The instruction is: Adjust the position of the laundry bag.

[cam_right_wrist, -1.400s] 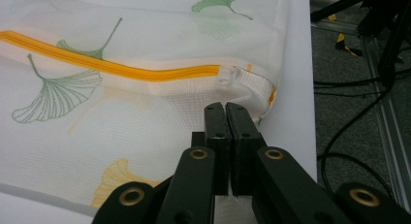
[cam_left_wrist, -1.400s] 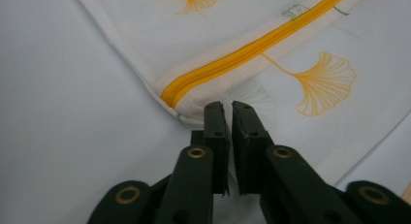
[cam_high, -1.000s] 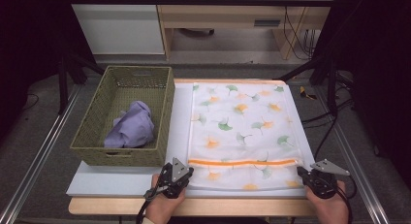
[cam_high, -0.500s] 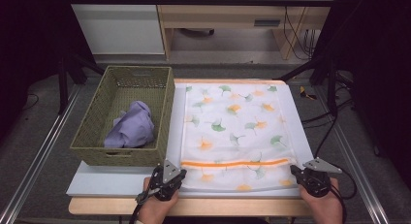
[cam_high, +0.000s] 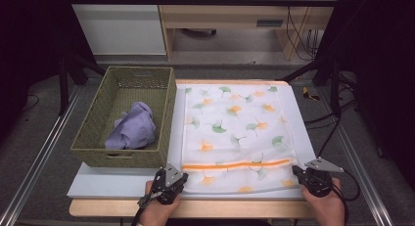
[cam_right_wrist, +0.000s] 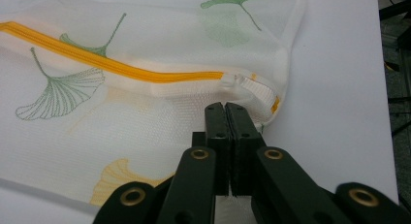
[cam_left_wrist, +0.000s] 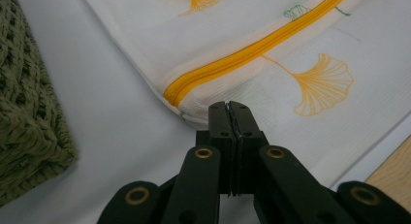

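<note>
I am holding my left hand-held gripper (cam_high: 172, 178) at the near left corner of the white mesh laundry bag printed with green and orange ginkgo leaves (cam_high: 235, 130), and my right hand-held gripper (cam_high: 307, 176) at its near right corner. The bag is lying flat on the pale grey mat (cam_high: 112, 184) that covers the wooden counter (cam_high: 225, 209), stretching from the near edge almost to the far edge, with its orange zipper (cam_high: 235, 165) running across the near end between my two hands.

In the left gripper view, my jaws are pressed together, their tips sitting on the mesh fabric (cam_left_wrist: 310, 117) just below the end of the zipper (cam_left_wrist: 252, 52). They look to be pinching the bag's edge, though I cannot tell how much cloth is caught. In the right gripper view, my jaws are likewise pressed together, their tips meeting the mesh (cam_right_wrist: 145, 122) right beside the white zipper end tab (cam_right_wrist: 254, 86) at the bag's corner.

To the left of the bag, just beside its long edge, an olive-green woven basket (cam_high: 95, 130) is standing on the mat, with a crumpled lilac cloth (cam_high: 133, 129) lying inside it toward the near end. My left hand (cam_high: 159, 211) and right hand (cam_high: 327, 206) are gripping the tools at the near edge of the counter.
</note>
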The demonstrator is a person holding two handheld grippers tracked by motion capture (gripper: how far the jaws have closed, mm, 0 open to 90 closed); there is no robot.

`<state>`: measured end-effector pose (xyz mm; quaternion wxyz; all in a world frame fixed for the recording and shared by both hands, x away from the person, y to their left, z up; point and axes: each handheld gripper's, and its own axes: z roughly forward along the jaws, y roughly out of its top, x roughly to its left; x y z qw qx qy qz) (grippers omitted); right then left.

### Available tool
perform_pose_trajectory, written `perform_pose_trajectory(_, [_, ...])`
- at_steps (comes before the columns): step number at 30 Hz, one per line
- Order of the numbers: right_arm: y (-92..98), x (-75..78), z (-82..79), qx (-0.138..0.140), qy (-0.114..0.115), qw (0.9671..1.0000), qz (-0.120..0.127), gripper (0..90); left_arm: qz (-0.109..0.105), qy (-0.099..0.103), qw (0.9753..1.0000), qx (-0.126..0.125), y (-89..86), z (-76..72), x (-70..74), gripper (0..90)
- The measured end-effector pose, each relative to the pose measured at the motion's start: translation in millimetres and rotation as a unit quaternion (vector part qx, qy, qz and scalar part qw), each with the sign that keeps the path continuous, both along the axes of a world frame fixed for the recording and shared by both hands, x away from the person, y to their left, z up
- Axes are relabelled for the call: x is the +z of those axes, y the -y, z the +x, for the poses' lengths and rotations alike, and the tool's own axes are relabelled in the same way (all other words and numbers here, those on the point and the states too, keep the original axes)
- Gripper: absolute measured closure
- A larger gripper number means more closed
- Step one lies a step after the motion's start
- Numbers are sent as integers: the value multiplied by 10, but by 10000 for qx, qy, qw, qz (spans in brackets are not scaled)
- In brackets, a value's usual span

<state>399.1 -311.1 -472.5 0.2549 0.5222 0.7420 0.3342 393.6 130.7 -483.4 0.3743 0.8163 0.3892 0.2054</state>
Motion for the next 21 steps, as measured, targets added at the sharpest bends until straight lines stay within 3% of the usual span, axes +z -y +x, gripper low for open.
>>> perform_pose_trajectory(2, [12,15,-22,1,18,10000,35,836,-4,84,10000,15,16,-12,26,827])
perform_pose_trajectory(5, [46,65,-61,-107,287,9994,183,677,-217,237,9995,51,46,-33,99,644])
perform_pose_trajectory(8, [112,139,-77,-388,499,9973,380,530,-355,368,9987,32,77,-23,149,445])
perform_pose_trajectory(11, [207,183,-22,-651,662,9940,580,428,-451,340,9984,53,87,16,129,336])
perform_pose_trajectory(15, [240,193,27,-658,695,9932,666,359,-651,176,9977,66,88,43,113,295])
perform_pose_trajectory(21, [228,173,86,-478,593,9946,710,365,-662,356,9972,-29,107,11,146,234])
